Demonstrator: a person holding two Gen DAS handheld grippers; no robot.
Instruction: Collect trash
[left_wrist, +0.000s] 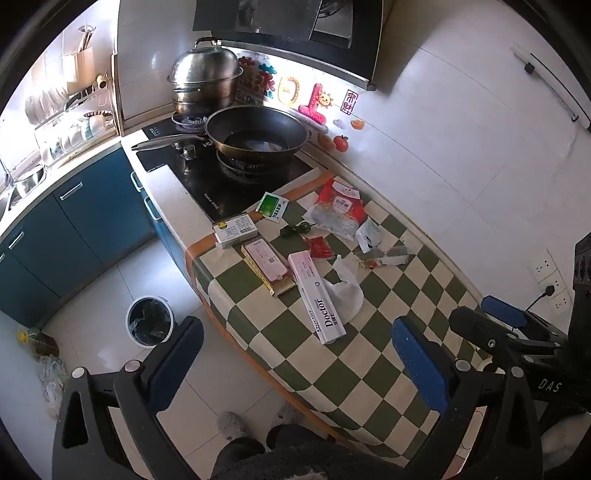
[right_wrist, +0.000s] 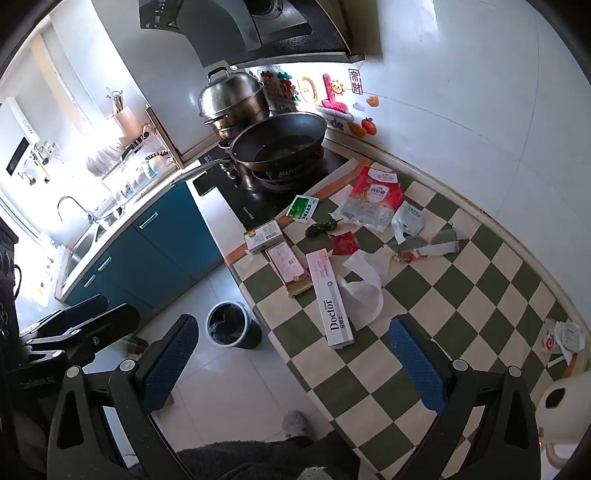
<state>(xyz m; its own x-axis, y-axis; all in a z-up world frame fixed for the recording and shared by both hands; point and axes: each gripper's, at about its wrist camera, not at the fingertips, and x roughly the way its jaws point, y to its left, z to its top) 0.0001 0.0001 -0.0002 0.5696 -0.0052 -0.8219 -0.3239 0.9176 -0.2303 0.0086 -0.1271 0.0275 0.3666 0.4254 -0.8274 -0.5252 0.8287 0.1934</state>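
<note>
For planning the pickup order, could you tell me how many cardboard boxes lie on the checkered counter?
3: a small white box nearest the stove, a pink-and-tan box beside it, and the long white Doctor box closest to us. Wrappers could hide more.

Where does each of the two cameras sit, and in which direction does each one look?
Left wrist: on the left claw, open, above the counter's near end, facing the stove; the right claw and the person's legs show.
Right wrist: on the right claw, open, facing the same way; the left claw shows at lower left.
Shared: checkered tablecloth, Doctor box, wok, bin on the floor.
</note>
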